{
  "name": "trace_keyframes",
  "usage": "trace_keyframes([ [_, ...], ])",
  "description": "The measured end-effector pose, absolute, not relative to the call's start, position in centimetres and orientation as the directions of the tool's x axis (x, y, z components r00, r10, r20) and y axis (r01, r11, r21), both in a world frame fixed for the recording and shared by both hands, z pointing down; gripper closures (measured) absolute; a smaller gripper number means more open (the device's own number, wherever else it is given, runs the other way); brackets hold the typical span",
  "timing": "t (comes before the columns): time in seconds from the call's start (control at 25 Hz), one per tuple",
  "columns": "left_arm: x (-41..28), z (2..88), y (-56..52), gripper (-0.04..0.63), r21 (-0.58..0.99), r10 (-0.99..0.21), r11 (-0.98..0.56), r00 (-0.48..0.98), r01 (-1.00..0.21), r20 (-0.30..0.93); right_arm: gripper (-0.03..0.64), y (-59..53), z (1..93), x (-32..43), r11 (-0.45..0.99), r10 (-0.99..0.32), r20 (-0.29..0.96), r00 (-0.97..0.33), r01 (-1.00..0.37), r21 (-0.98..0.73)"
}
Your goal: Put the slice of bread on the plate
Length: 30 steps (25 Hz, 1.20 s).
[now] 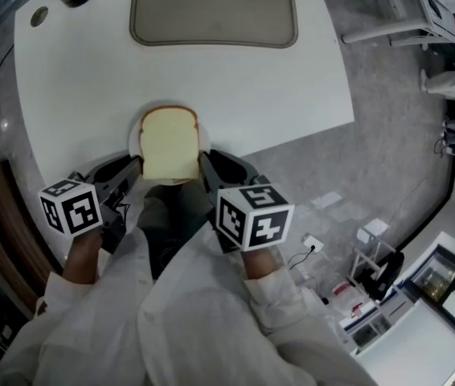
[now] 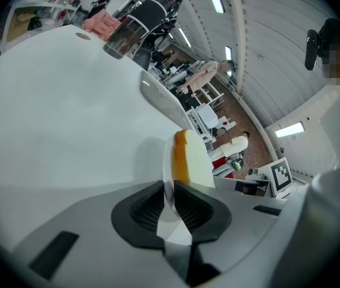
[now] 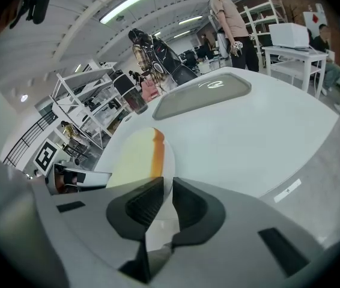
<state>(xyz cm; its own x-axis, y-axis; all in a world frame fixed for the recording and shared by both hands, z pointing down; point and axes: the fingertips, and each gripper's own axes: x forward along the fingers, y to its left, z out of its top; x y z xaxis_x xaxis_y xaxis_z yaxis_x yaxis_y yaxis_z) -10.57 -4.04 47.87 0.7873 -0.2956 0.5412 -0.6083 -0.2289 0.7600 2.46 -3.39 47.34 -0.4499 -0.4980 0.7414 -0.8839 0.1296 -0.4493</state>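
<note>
Left claw (image 2: 170,200): jaws are closing on the plate (image 1: 135,139), pinching its rim edge-on. Right claw (image 3: 167,200) is doing the same on the opposite rim. So I am holding the one plate between both claws.

The slice of bread (image 1: 170,145) is lying flat on the plate, just ahead of both sets of jaws and between the two claws. It is not touching either one. By my reading the bread is already where the task wants it, and what I am handling now is the plate.

Doing this well, as I judge it:
- I am keeping both claws at the same height so the plate stays flat and the bread does not slide.
- I am moving them as a pair, with no twisting and no harder squeeze on the thin rim.
- The plate is sitting at the near edge of the table (image 1: 235,95), partly past it. It needs to go further in before I release.

Surface ahead of the claws is smooth, white and bare. Further off are a grey mat (image 1: 214,10) and a dark cup (image 3: 137,101).

Room beyond has shelving, strip lights and a grey floor. A person (image 3: 227,14) is standing past the far side of the table.
</note>
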Motion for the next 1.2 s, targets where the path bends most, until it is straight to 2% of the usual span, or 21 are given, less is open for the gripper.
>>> trace_keyframes([
  [0.44, -9.5, 46.3, -7.1, 0.537, 0.740, -0.340, -0.270, 0.780, -0.616, 0.525, 0.561, -6.1, 46.0, 3.5, 0.155, -0.537, 0.709, -0.457, -0.880, -0.450],
  [1.2, -3.8, 43.5, -18.5, 0.537, 0.737, -0.420, -0.263, 0.761, -0.623, 0.494, 0.561, -17.9, 43.3, 9.3, 0.216, -0.540, 0.693, -0.477, -0.875, -0.434],
])
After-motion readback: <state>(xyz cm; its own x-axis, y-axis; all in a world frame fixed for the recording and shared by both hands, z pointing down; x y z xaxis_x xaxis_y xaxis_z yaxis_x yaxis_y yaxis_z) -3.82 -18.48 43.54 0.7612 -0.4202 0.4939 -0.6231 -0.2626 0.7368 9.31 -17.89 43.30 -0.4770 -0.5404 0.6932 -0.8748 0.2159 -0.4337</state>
